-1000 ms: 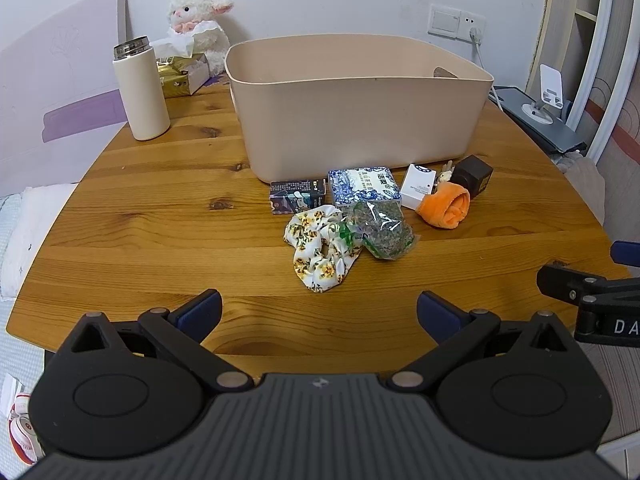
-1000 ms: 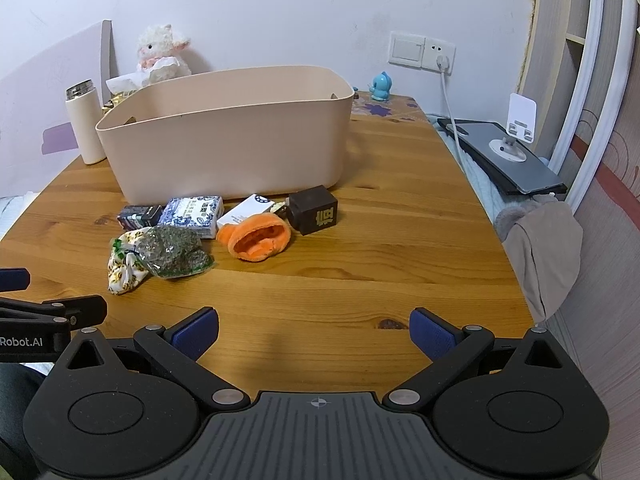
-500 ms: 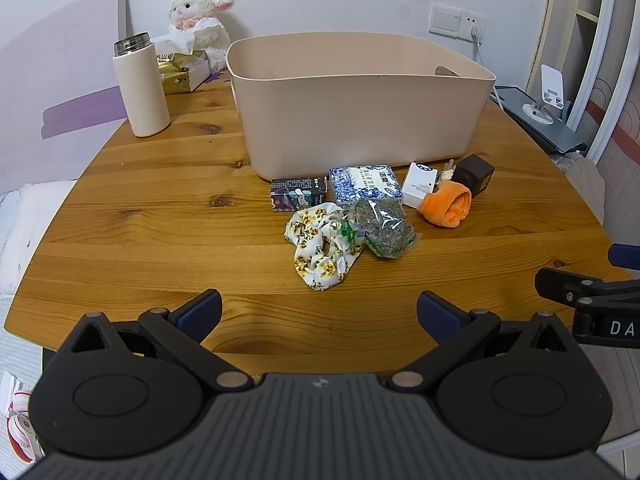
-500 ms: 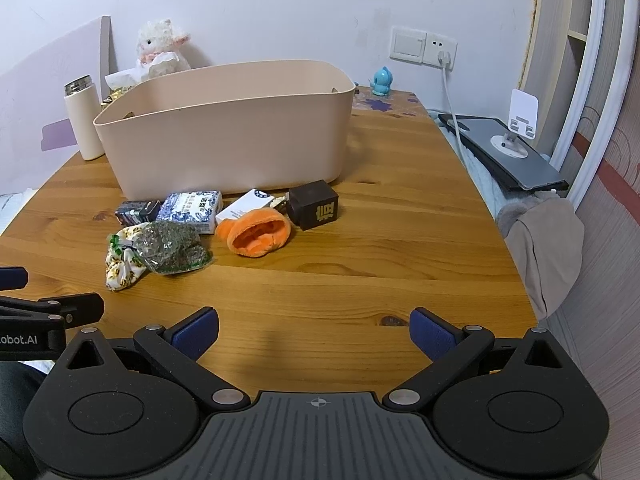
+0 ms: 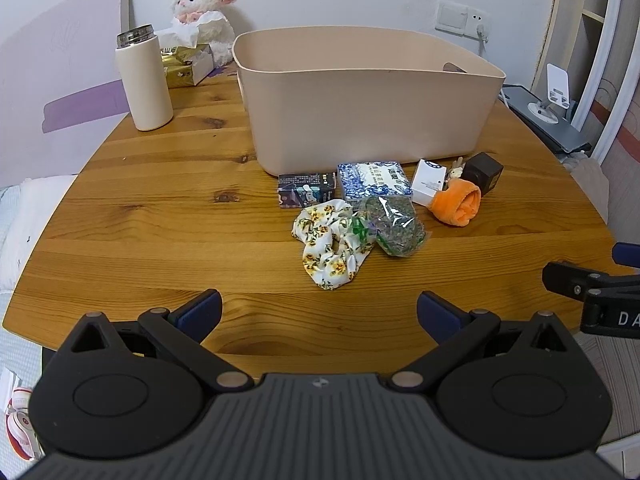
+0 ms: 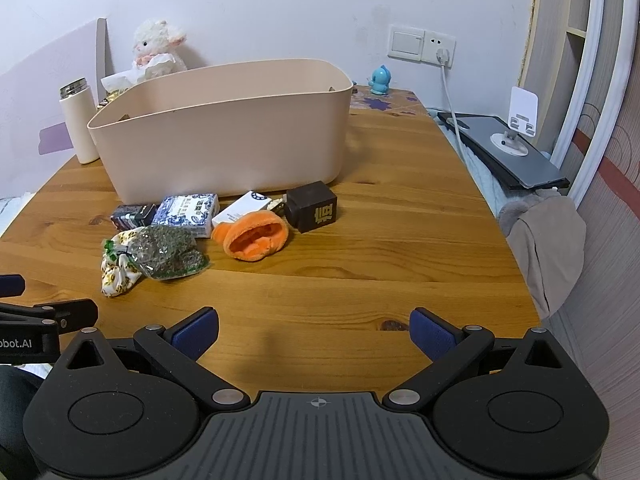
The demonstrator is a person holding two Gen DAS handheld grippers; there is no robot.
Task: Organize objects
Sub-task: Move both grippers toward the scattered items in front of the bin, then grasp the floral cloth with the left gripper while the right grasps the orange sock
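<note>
Both grippers [image 5: 319, 304] [image 6: 314, 322] gape empty — bin [image 5: 360, 96] interior mostly hidden.

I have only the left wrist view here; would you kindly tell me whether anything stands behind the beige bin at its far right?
Observer: Yes, a small blue figurine stands on the table behind the beige bin, below the wall socket.
Operator: Thank you. Does it sit on bare wood?
Observer: No, it sits on a purple-patterned covering at that corner.
Operator: And is the right claw holding anything?
Observer: No, the right claw is open and empty, above bare wood.
</note>
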